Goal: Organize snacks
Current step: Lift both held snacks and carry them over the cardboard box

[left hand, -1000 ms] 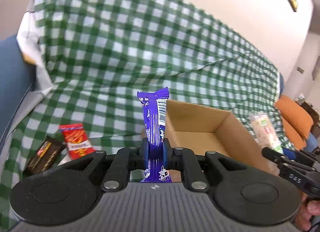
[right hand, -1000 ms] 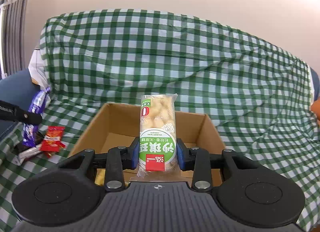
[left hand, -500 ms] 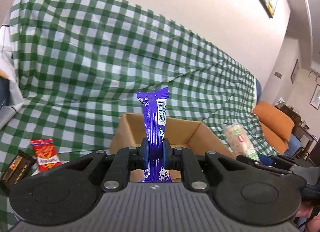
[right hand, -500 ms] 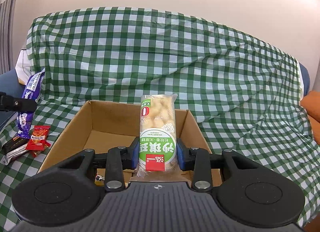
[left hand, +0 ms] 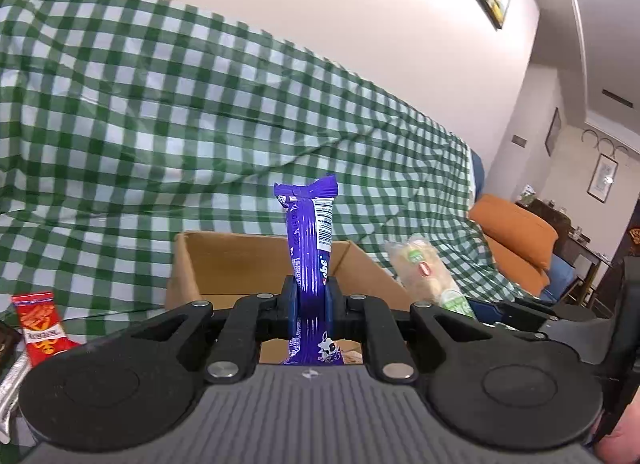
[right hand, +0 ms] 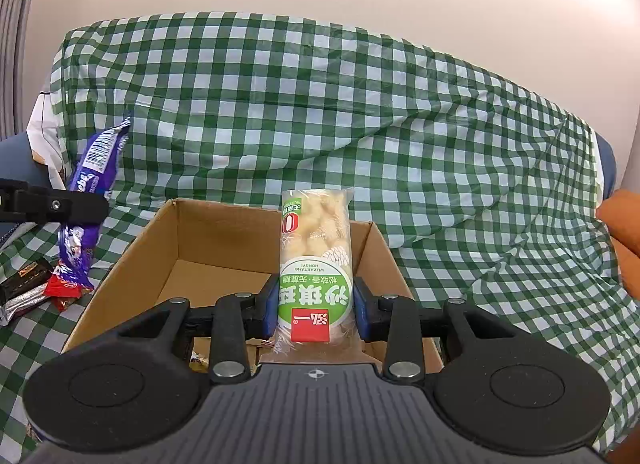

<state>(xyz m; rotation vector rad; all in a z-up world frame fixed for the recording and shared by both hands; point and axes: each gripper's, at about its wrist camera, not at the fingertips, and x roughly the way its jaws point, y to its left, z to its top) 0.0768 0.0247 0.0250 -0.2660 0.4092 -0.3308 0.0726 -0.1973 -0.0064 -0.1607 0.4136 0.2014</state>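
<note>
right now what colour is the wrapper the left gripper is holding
Purple, with a white barcode panel: the snack bar shows best in the left wrist view.

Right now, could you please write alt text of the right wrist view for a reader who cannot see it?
The right claw grips an upright green-labelled pastry pack over an open cardboard box on a green checked cloth. At the left edge, the left claw holds a purple snack bar above a few loose snacks lying beside the box.
</note>
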